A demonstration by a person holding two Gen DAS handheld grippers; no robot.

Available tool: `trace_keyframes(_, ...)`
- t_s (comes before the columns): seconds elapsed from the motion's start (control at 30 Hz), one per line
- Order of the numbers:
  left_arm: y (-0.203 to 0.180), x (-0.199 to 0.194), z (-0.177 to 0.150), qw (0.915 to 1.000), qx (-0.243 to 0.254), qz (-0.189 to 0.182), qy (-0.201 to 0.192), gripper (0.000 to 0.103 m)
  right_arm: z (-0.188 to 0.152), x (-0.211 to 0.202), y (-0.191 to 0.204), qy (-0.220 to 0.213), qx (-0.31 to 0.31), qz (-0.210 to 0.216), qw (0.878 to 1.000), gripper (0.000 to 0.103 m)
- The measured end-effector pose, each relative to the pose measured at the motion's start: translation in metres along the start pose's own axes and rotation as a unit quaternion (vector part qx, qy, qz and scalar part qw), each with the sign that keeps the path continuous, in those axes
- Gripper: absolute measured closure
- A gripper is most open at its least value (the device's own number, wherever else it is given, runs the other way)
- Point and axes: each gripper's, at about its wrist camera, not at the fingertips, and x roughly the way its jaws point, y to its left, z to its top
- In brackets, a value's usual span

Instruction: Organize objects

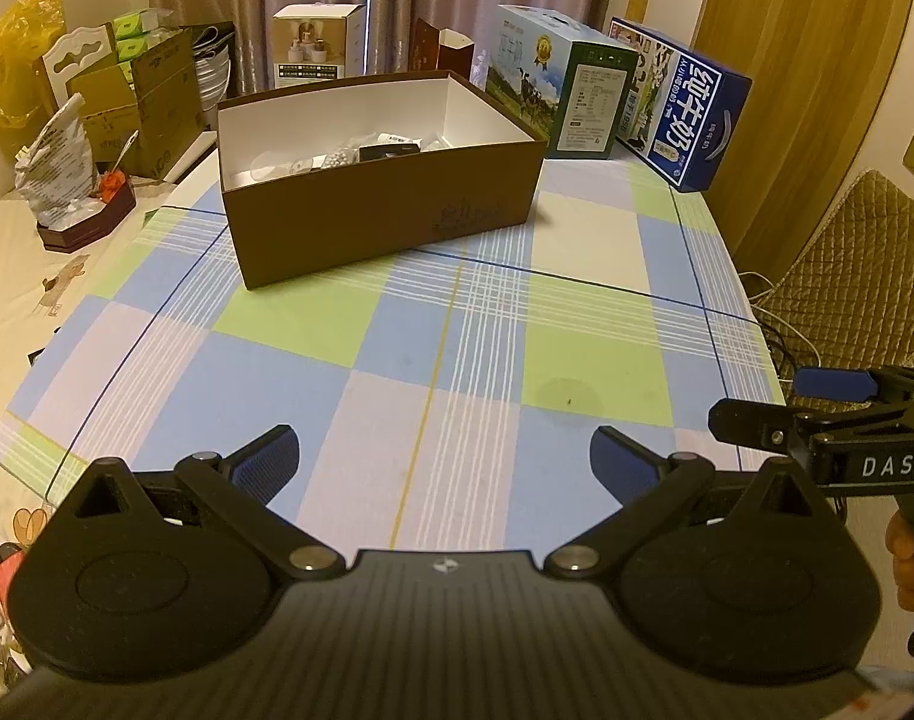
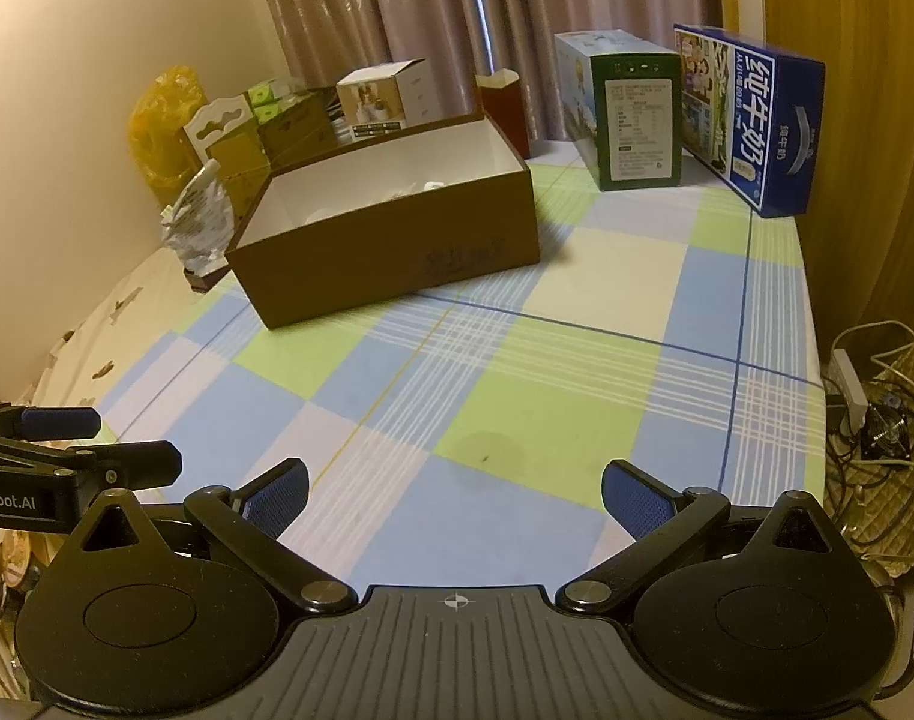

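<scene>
1. My left gripper (image 1: 444, 468) hangs over the checked blue-green-white tablecloth (image 1: 396, 330), its 2 blue-padded fingers (image 1: 270, 456) spread wide, holding nothing.
2. The open brown cardboard box (image 1: 372, 210) sits at the table's far side, small white and black items (image 1: 372, 150) inside.
3. My right gripper (image 2: 453, 495) hovers alongside, likewise wide and empty.
4. 2 milk cartons (image 2: 751, 120) stand far right.

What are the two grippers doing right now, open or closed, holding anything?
Left gripper: open, holding nothing, above the checked tablecloth.
Right gripper: open, holding nothing.
</scene>
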Motion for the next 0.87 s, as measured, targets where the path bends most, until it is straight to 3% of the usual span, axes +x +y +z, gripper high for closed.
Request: trace_keyframes(0.87, -0.0061, 0.0032, -0.0009, 1.0000, 0.000, 0.007, -0.001, 0.001, -0.0033, -0.0015, -0.0003, 0.001, -0.001, 0.000, 1.000, 0.002)
